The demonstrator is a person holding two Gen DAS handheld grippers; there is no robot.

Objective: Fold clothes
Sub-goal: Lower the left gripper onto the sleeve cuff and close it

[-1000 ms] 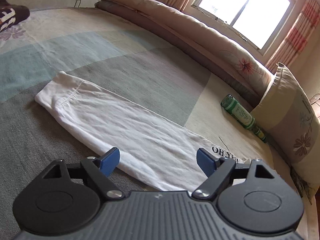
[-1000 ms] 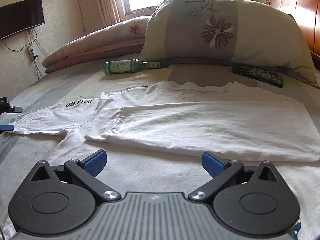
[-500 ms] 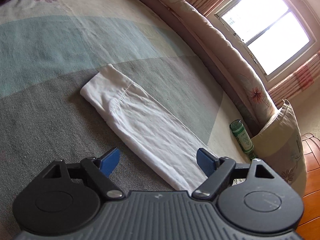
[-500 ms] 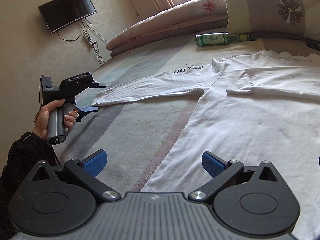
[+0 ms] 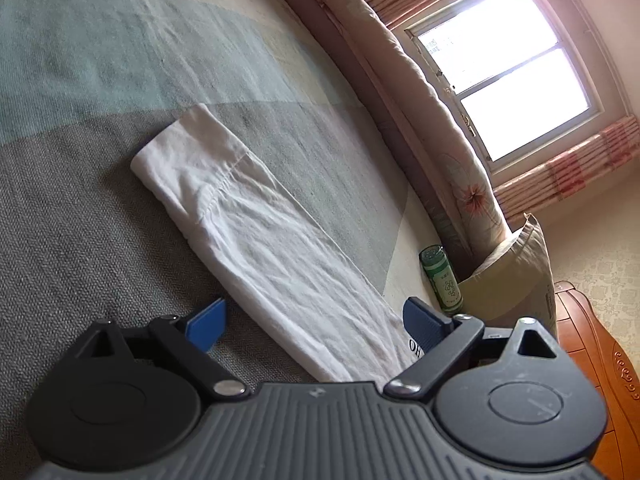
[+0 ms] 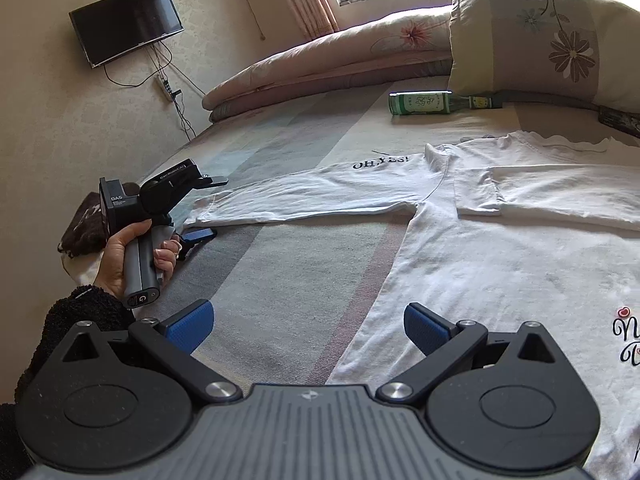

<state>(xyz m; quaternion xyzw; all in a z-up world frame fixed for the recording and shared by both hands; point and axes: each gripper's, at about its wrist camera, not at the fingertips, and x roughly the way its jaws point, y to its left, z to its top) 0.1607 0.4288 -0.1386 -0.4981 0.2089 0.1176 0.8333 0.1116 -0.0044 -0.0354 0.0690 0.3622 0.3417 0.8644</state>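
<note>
A: On the left of the bed (image 6: 280,280), a hand (image 6: 128,252) holds the left gripper (image 6: 202,206) just by the cuff of the shirt (image 6: 480,260) – jaws wide and just now opening further, nothing between them.

B: From its own camera the left gripper's blue pads (image 5: 208,322) straddle the sleeve (image 5: 256,232) without pressing it. How will that cloth handle?

A: Light, limp cotton, I'd judge – creased, no stiffness, so it will sag and trail wherever it isn't held. Best pinched at the hemmed cuff, where the doubled edge gives the pads something to bite.

B: And further right?

A: The shirt lies flat across the woven, striped cover, one sleeve stretched out left with "OH,YES!" printed on it, the other already folded over the chest. The right gripper (image 6: 308,326) hovers over the side edge of the body – open, empty. Beyond it a green glass bottle (image 6: 424,103) lies by a flowered pillow (image 6: 540,36)
</note>
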